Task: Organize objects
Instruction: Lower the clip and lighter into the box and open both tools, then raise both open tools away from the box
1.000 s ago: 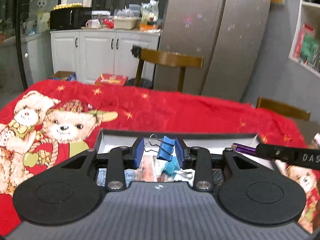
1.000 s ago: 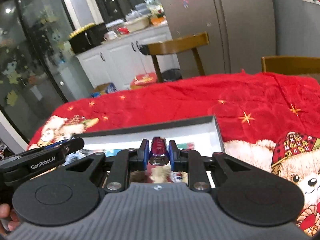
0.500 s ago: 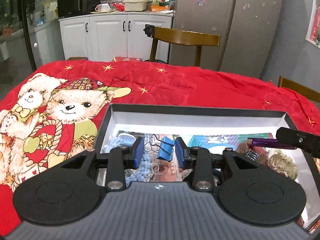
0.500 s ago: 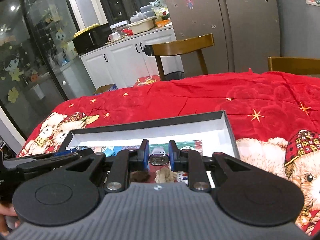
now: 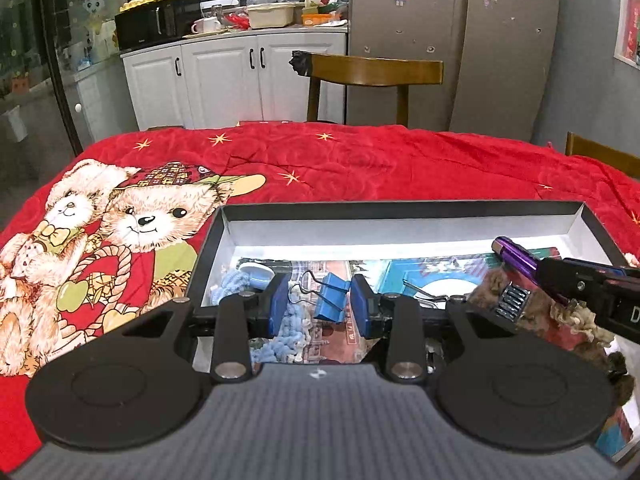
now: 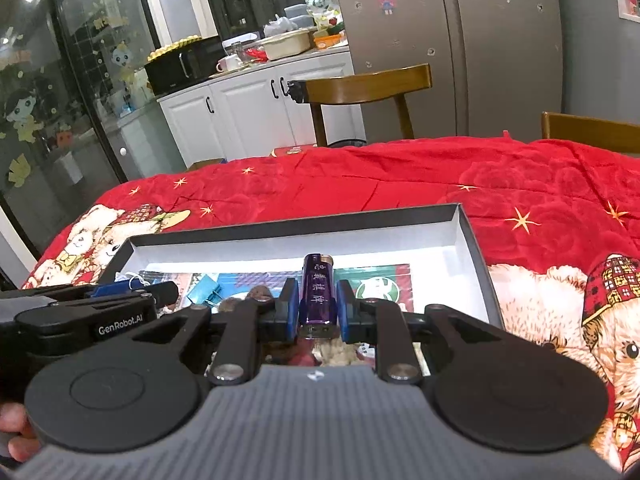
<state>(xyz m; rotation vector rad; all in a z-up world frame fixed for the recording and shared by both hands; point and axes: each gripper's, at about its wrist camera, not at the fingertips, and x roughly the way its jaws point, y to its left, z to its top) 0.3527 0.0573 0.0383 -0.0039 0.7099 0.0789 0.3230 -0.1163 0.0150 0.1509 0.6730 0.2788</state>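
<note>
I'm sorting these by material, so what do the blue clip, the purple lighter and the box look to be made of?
Blue binder clip: painted sheet metal, matte, with bare wire handles that glint.
Purple lighter: probably glossy translucent plastic, since light shines through its lower end, with a metal cap on top.
Box: looks like cardboard, with thin folded walls, dark outside and plain white inside.

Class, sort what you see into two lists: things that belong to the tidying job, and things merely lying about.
Job: blue binder clip in left gripper; purple lighter in right gripper; open box.

Lying about: wooden chair, microwave, white cup.
</note>
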